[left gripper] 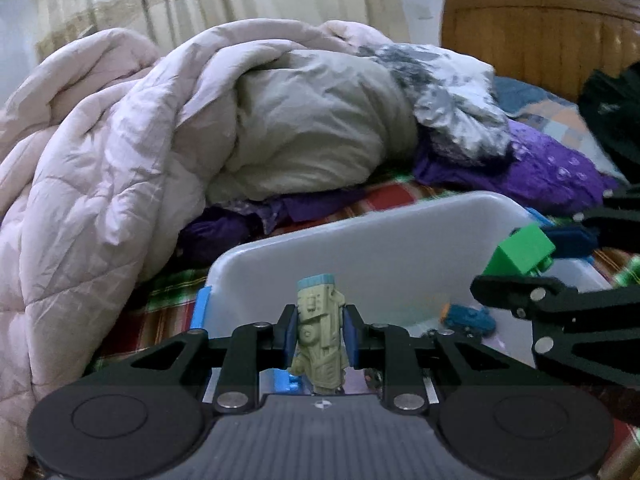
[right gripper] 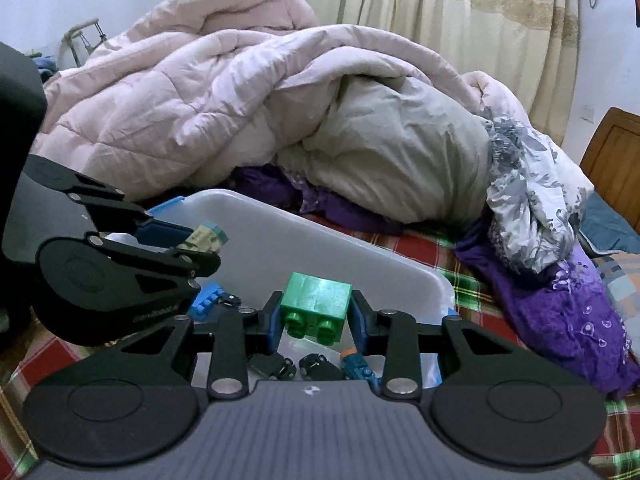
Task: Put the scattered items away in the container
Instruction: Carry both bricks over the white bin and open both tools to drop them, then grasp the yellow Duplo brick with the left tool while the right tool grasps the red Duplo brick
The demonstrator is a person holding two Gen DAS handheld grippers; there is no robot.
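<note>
My left gripper (left gripper: 319, 334) is shut on a pale green toy figure with a blue top (left gripper: 319, 336) and holds it over the white plastic container (left gripper: 360, 232). My right gripper (right gripper: 316, 314) is shut on a green building block (right gripper: 316, 306), also over the container (right gripper: 360, 256). In the left wrist view the right gripper and its green block (left gripper: 522, 250) show at the right. In the right wrist view the left gripper (right gripper: 204, 240) and its figure (right gripper: 206, 238) show at the left. Inside the container lie a blue brick (right gripper: 206, 300), small black toy cars (right gripper: 316, 364) and a blue-orange toy (right gripper: 358, 366).
The container sits on a red and green plaid bedsheet (right gripper: 416, 244). A heaped pink quilt (right gripper: 200, 100) and beige bedding (right gripper: 400, 152) lie behind it. Purple cloth (right gripper: 560, 312) and a grey flowered pillow (right gripper: 532, 200) lie to the right. A wooden headboard (left gripper: 540, 32) stands beyond.
</note>
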